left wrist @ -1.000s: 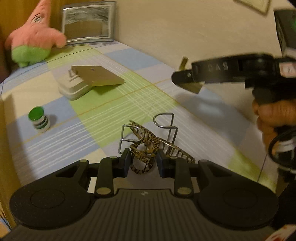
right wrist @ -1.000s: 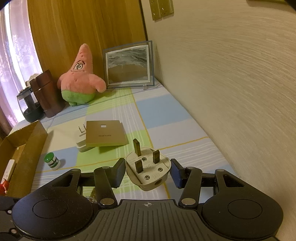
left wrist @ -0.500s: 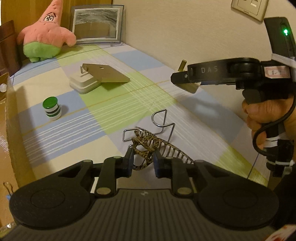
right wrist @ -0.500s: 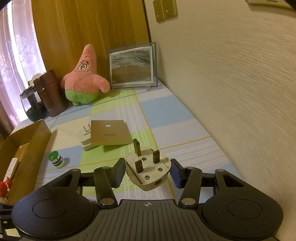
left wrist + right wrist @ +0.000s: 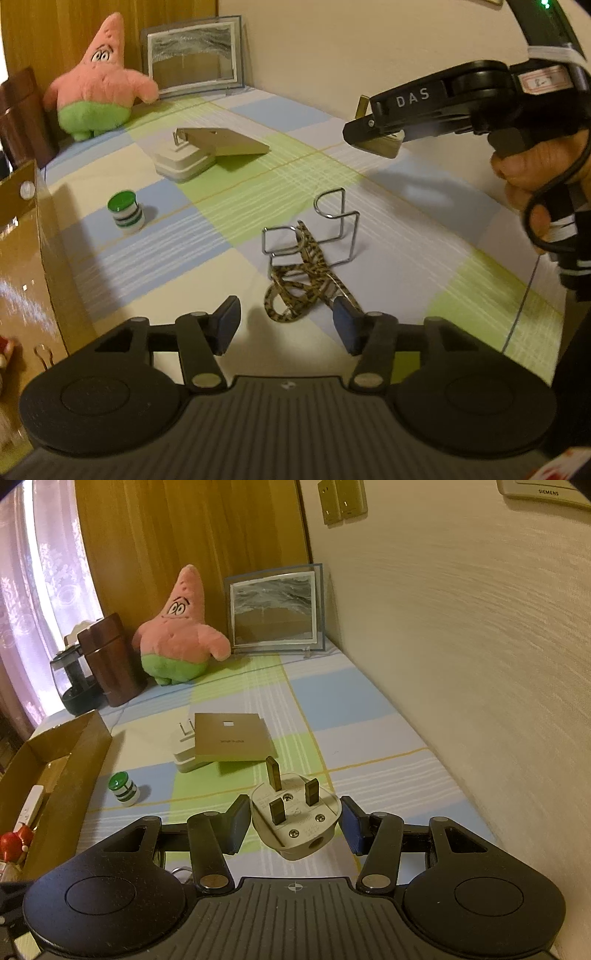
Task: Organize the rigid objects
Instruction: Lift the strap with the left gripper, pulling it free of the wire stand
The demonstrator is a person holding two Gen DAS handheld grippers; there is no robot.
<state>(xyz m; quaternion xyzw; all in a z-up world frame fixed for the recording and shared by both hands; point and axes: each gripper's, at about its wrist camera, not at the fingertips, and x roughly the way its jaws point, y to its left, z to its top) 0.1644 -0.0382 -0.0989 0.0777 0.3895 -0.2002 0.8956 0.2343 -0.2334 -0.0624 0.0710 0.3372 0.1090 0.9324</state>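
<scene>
My left gripper is open just above the cloth, its jaws apart on either side of a leopard-print clip that lies against a bent wire holder. My right gripper is shut on a white three-pin plug, held in the air with its pins up. The right gripper with the plug also shows at the upper right of the left wrist view. A small green-capped bottle stands on the cloth to the left.
An open cardboard box with small items sits at the left edge. A white adapter under a tan card lies mid-table. A pink starfish plush, a framed picture and a brown canister stand at the back. A wall runs along the right.
My left gripper has opened, let go of the leopard-print clip and drawn back a little. The right gripper still holds the plug and has risen slightly.
</scene>
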